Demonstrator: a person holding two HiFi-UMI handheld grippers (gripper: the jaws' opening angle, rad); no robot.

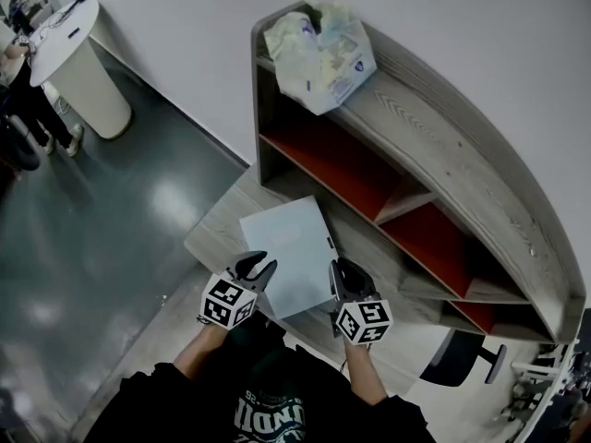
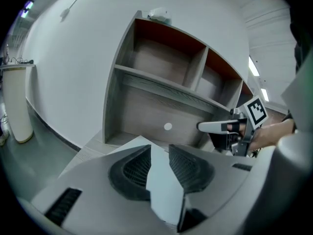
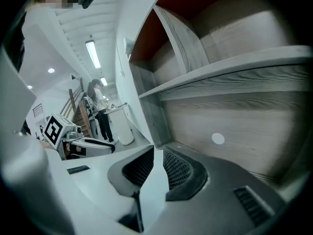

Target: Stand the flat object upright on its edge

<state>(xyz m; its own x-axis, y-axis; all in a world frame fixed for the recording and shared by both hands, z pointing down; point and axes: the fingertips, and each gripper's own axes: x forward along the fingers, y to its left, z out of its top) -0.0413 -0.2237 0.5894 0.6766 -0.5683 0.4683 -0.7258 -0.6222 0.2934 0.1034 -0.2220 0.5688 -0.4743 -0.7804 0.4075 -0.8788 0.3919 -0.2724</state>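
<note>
Task's thing: the pale blue panel (image 1: pixel 288 247) is over the wooden table (image 1: pixel 214 229), in front of the shelf unit (image 1: pixel 434 146).
Left gripper (image 1: pixel 257 266): jaws slightly apart, with the panel's near edge between them but not pinched.
Right gripper (image 1: pixel 343 270): pressed together on the panel's near edge.
Done: the panel has been picked up at its near edge.
Left: its broad face points upward, so it likely has yet to be stood on its edge.
Writing: the shirt print is cut off and the print on the plastic bag (image 1: pixel 319 49) is too small to read. The gripper cubes carry only square markers.
</note>
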